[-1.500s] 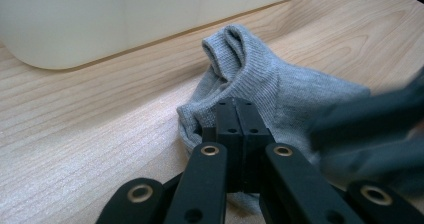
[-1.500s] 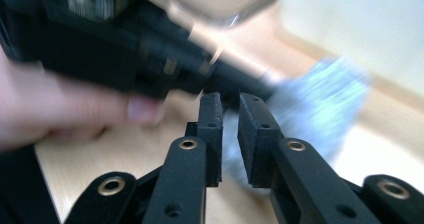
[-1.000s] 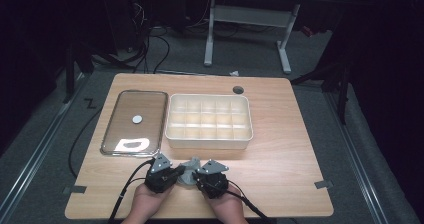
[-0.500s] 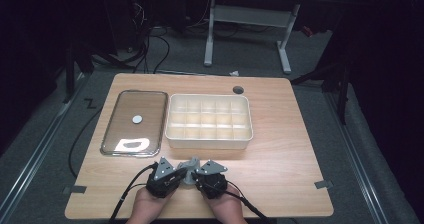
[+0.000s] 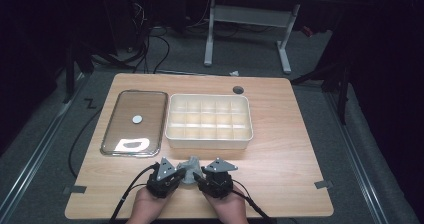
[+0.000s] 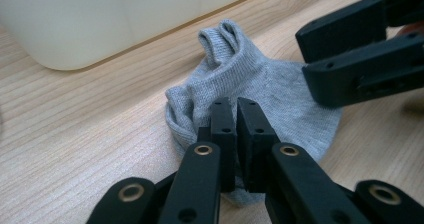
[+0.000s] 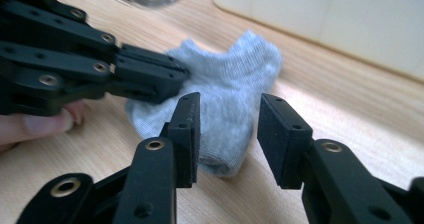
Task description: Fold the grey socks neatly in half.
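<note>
A small grey sock (image 5: 190,164) lies crumpled on the wooden table (image 5: 295,149) near its front edge, just in front of the white bin. My left gripper (image 6: 235,126) comes at it from the left; its jaws are almost together, pinching the sock's edge (image 7: 220,94). The left gripper (image 5: 181,173) and the right gripper (image 5: 198,174) meet at the sock. My right gripper (image 7: 227,129) has just been opening; its jaws stand apart with the sock's near end between them, pads not pressing. A person's hands hold both tools.
A white compartment bin (image 5: 210,140) stands close behind the sock. Left of it lies a clear lid or tray (image 5: 111,134) with a small white disc (image 5: 137,118). A round hole (image 5: 238,90) sits at the table's back. A desk frame (image 5: 250,19) and cables lie beyond.
Hands and sock stay in the same spot by the front edge; the high view shows no clear difference.
</note>
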Motion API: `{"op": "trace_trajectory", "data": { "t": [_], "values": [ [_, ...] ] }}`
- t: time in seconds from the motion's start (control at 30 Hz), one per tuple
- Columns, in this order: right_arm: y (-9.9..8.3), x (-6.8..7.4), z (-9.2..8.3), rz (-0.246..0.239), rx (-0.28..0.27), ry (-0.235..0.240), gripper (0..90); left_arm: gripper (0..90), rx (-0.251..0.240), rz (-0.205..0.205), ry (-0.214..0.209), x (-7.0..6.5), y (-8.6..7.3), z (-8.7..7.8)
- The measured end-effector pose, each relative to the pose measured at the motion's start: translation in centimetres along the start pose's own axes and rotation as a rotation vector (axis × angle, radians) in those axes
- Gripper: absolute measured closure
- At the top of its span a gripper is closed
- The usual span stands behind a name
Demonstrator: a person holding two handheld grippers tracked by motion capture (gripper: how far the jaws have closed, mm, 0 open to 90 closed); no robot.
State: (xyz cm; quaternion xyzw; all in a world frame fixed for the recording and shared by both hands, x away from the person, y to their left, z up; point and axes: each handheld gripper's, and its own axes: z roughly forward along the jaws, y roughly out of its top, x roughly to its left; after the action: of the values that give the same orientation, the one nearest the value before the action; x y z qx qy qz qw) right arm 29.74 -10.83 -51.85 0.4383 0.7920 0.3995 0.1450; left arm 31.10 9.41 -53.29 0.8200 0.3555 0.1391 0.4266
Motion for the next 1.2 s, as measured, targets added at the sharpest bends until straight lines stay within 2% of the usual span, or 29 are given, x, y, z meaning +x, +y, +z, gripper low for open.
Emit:
{"op": "trace_trajectory", "data": {
  "t": [0.07, 0.17, 0.23, 0.33, 0.37, 0.4, 0.43, 0.47, 0.53, 0.63, 0.77, 0.87, 1.0, 1.03, 1.1, 1.2],
  "values": [
    [-0.1, 0.0, 0.1, 0.006, 0.004, 0.002, 60.5, 86.5, -0.003, -0.004, 0.000, 0.0, 0.0, 0.0],
    [-0.2, -0.4, 1.0, 0.066, 0.044, 0.029, 55.2, 86.5, -0.003, -0.011, -0.001, 0.1, 0.0, 0.0],
    [-0.2, -0.4, 1.2, 0.073, 0.057, 0.033, 55.1, 86.5, -0.004, -0.010, 0.001, 0.1, 0.0, 0.0],
    [-0.3, -0.5, 1.4, 0.095, 0.058, 0.059, 67.5, 86.5, -0.005, -0.014, 0.003, 0.1, -0.1, -0.1],
    [-0.3, -0.5, 1.4, 0.095, 0.058, 0.059, 67.5, 86.5, -0.005, -0.014, 0.003, 0.1, -0.1, -0.1],
    [-0.3, -0.4, 1.3, 0.087, 0.056, 0.067, 75.9, 86.3, -0.014, -0.012, 0.005, 0.0, -0.1, -0.2],
    [-0.3, -0.4, 1.3, 0.087, 0.056, 0.067, 75.9, 85.9, -0.014, -0.012, 0.005, 0.0, -0.1, -0.2],
    [-0.3, -0.3, 1.3, 0.078, 0.053, 0.061, 79.6, 85.3, -0.030, -0.002, 0.011, -0.4, -0.1, -0.4],
    [-0.3, -0.2, 1.3, 0.062, 0.046, 0.053, 80.4, 85.4, -0.059, -0.012, -0.013, -1.0, 0.0, -0.7],
    [-0.3, -0.1, 1.3, 0.061, 0.045, 0.048, 80.9, 85.3, -0.064, -0.005, -0.010, -1.3, 0.1, -0.6],
    [-0.4, 0.0, 1.2, 0.048, 0.039, 0.040, 81.6, 85.1, -0.020, -0.034, -0.008, -0.8, 0.1, -0.2],
    [-0.3, 0.1, 1.0, 0.046, 0.037, 0.045, 82.0, 85.6, -0.013, -0.045, 0.004, -0.8, 0.0, -0.1],
    [0.0, 0.1, 0.4, 0.034, 0.030, 0.043, 82.2, 87.9, -0.004, -0.041, 0.008, -1.0, 0.0, 0.0],
    [0.1, 0.3, -0.1, 0.026, 0.026, 0.038, 82.3, 88.3, 0.001, -0.031, 0.004, -1.0, 0.0, 0.1],
    [0.3, 0.4, -0.7, 0.010, 0.015, 0.036, 82.3, 88.3, 0.003, -0.053, -0.025, -1.1, 0.1, 0.2],
    [0.4, 0.7, -1.1, 0.001, 0.007, 0.032, 82.2, 88.3, 0.006, -0.049, -0.031, -1.2, 0.2, 0.3]
  ]
}}
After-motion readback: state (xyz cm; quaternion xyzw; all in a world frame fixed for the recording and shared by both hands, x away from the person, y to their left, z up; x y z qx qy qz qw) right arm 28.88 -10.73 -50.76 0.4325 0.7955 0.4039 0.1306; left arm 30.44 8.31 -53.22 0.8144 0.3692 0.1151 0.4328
